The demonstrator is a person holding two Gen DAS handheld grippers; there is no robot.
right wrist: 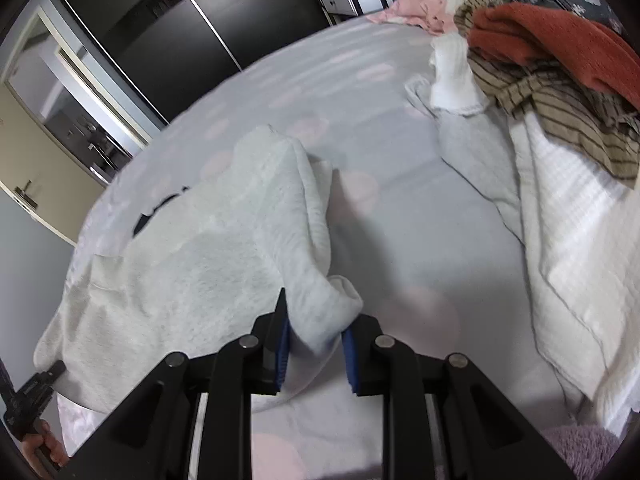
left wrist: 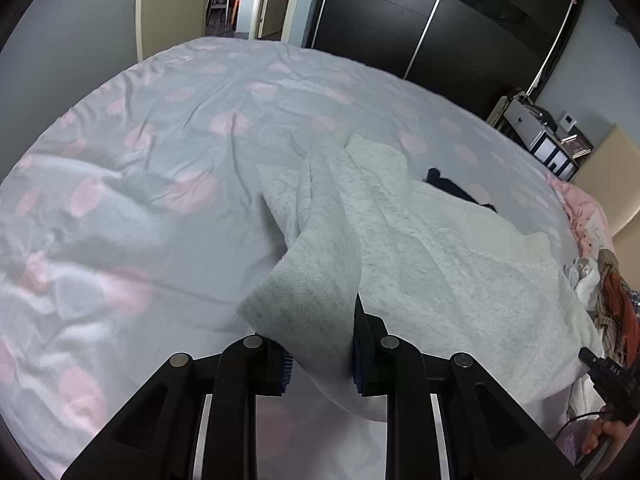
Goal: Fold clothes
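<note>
Left tool [left wrist: 320, 354] and right tool [right wrist: 314, 354] each narrowly clamped on pale grey garment [left wrist: 420, 248].

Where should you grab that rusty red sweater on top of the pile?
Grab the red sweater by its near folded edge, coming down from above. It lies on top of the clothes pile, so that edge is free and nothing covers it.

Two claws [left wrist: 320, 354] [right wrist: 314, 354], one grey garment [left wrist: 420, 248], one clothes pile [right wrist: 560, 80].
</note>
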